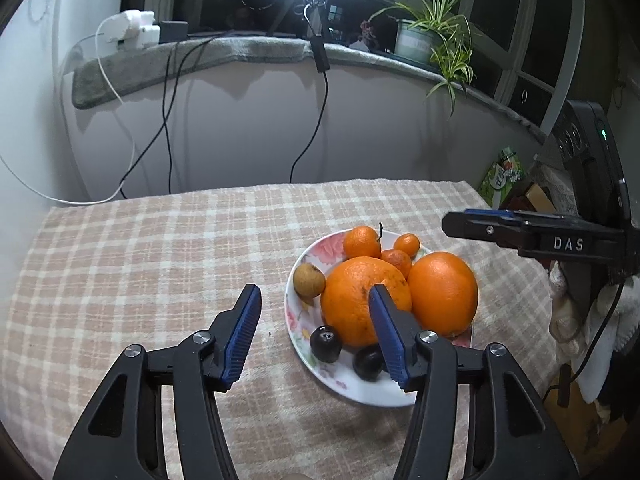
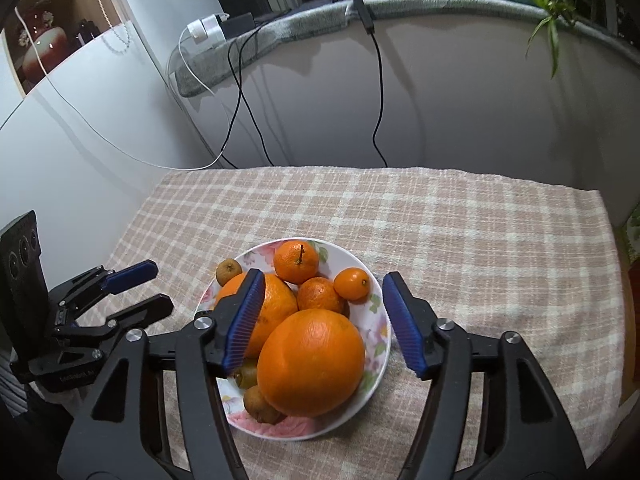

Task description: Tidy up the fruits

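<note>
A floral plate (image 1: 304, 364) (image 2: 376, 344) on the checked tablecloth holds two large oranges (image 1: 365, 300) (image 2: 312, 360), three small mandarins (image 1: 362, 242) (image 2: 296, 262), small brown fruits (image 1: 309, 280) (image 2: 229, 270) and two dark round fruits (image 1: 326, 343). My left gripper (image 1: 316, 332) is open and empty, low over the plate's near left rim. My right gripper (image 2: 324, 320) is open and empty, above the plate, its fingers either side of the nearest large orange without touching it. Each gripper shows in the other's view (image 1: 476, 222) (image 2: 140, 286).
The checked tablecloth (image 1: 140, 264) (image 2: 460, 232) covers the table. Cables (image 1: 168, 120) hang down the wall behind. A potted plant (image 1: 432, 36) stands on the sill. A green packet (image 1: 502, 176) and boxes lie beyond the table's right edge.
</note>
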### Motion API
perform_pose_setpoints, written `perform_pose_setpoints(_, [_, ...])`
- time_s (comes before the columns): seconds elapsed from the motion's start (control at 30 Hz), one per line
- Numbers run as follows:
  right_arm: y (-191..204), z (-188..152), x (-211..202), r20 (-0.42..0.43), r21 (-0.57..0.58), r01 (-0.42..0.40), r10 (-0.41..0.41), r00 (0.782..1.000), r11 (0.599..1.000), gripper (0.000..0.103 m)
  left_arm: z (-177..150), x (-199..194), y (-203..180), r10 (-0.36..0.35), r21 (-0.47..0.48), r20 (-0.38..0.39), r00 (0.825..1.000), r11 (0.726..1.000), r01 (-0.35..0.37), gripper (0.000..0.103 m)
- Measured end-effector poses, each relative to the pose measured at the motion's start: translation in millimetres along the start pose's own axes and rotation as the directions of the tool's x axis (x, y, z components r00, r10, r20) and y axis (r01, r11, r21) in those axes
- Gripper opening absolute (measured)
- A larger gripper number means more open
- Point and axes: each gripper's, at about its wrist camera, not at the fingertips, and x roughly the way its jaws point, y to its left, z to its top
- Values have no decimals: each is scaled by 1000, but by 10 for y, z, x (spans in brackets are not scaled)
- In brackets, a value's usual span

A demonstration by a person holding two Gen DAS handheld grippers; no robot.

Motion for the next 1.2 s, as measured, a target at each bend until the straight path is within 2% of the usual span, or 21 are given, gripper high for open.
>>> perform_pose_setpoints(0.17, [12,-83,-92,24,-14,32,-31,999,999,65,-9,-57,-9,8,-8,9,1000,1000,-8,58])
perform_pose_setpoints(0.27, [46,-133,-130,37,-35,60,-58,998,998,67,-27,-85,-34,17,-2,14,1000,1000,-17,65])
perform_pose_setpoints(0.3, [54,-151,-138,40,-38,66,-65,997,997,68,-29,-86,-38,22,-1,16,1000,1000,-21,65])
perform_pose_setpoints(0.37, [59,-181,-147,48,-37,76,-74,996,996,79,-35,-82,-43,35,-1,17,999,999,-35,65])
perform_pose_setpoints(0.67, [144,-274,-231,106,-58,158,-152,983,986,80,-83,-95,-2,69,-30,15,997,997,-69,66])
perform_pose_setpoints(0.7, [164,-293,-247,113,-62,168,-160,981,984,81,-86,-107,4,75,-35,16,997,997,-74,70])
perform_pose_setpoints(0.73, [180,-306,-259,117,-63,172,-164,980,983,87,-90,-123,10,81,-41,19,997,996,-80,73])
perform_pose_setpoints(0.77, [196,-324,-281,127,-62,176,-167,978,982,91,-98,-145,17,87,-46,24,996,995,-85,73])
perform_pose_setpoints(0.9, [236,-381,-362,168,-60,192,-180,969,980,91,-112,-211,17,109,-56,40,993,993,-107,74])
perform_pose_setpoints(1.0, [253,-398,-389,175,-56,189,-176,969,980,91,-120,-258,9,122,-59,56,991,991,-119,80])
perform_pose_setpoints(1.2, [260,-418,-425,190,-56,200,-186,964,978,91,-127,-282,-2,131,-63,60,990,990,-127,80])
